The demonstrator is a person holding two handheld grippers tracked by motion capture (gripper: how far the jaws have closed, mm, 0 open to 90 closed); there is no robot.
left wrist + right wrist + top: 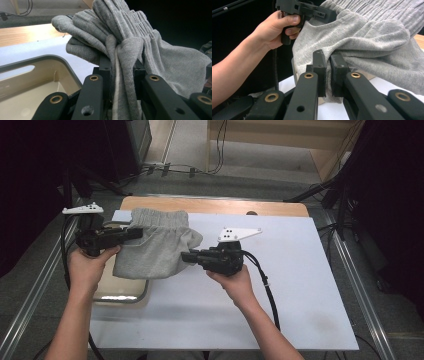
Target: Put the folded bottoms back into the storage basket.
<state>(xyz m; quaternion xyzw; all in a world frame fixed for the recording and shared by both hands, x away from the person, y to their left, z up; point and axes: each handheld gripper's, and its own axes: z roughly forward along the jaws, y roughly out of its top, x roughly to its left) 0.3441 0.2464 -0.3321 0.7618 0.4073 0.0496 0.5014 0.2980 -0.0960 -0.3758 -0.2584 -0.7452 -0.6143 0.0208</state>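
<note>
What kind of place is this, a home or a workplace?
Probably a lab or a recording room, not a home. A table with a white cover stands between metal rails, loose cables run over the floor, and dark equipment stands surround the table.

Black claws (135, 234); brass-ringed screws; black cables.

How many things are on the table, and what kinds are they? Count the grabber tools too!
Grey knitted cloth garment: 1
Beige plastic tray with a grey rim: 1
Black hand-held grippers: 2, the left gripper and the right gripper, both with jaws shut on the garment
Total: 4
</note>
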